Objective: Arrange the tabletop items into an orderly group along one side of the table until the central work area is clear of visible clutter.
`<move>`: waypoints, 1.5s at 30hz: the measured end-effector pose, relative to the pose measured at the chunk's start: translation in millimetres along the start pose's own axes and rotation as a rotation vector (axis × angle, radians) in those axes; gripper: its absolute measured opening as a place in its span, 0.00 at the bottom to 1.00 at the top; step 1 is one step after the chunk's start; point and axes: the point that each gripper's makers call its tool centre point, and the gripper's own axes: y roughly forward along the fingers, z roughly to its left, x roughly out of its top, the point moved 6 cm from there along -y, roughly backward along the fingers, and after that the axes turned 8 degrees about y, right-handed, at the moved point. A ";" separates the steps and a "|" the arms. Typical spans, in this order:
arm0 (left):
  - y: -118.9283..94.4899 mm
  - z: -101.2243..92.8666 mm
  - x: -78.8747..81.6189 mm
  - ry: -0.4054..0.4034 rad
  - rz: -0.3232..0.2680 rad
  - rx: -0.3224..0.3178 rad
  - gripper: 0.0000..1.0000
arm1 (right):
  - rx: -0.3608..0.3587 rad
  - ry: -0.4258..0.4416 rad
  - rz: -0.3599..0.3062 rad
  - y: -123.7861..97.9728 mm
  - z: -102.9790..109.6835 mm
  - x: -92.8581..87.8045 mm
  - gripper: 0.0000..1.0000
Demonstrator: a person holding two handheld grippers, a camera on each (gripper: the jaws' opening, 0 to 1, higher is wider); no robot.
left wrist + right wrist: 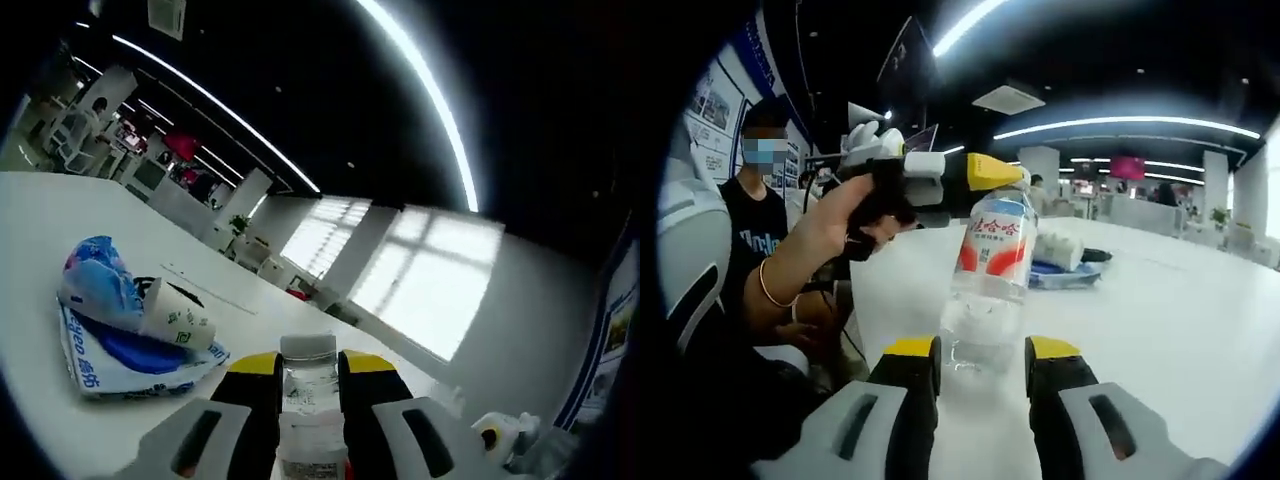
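A clear water bottle (990, 270) with a red and blue label stands upright over the white table (1160, 320). A person's hand brings my left gripper (985, 180) in from the left, and its yellow-tipped jaws are shut on the bottle's top. In the left gripper view the bottle's white cap and neck (308, 362) sit pinched between my left gripper's (310, 372) jaws. My right gripper (982, 352) is open, one jaw on each side of the bottle's base. I cannot tell whether they touch it.
A blue and white packet (120, 340) with a paper cup (178, 318) lying on it rests on the table (60, 230); from the other side, the packet (1065, 262) lies beyond the bottle. A seated person (760, 230) is at the left. A small white object (497, 434) lies lower right.
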 end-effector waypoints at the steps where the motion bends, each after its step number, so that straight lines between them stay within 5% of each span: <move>1: 0.0 -1.9 0.2 0.005 0.000 -0.004 0.19 | 0.004 0.007 -0.001 0.6 0.8 -0.2 0.31; 7: -1.2 -17.1 1.9 0.120 0.007 -0.043 0.19 | 0.001 0.029 0.003 4.3 0.5 -3.8 0.32; 28: -13.0 -50.5 0.4 0.299 0.036 -0.192 0.20 | -0.024 0.003 0.053 6.7 3.7 -16.5 0.34; 45: -13.7 -49.8 0.6 0.390 0.023 -0.243 0.20 | -0.114 0.047 0.069 26.3 7.2 -18.5 0.34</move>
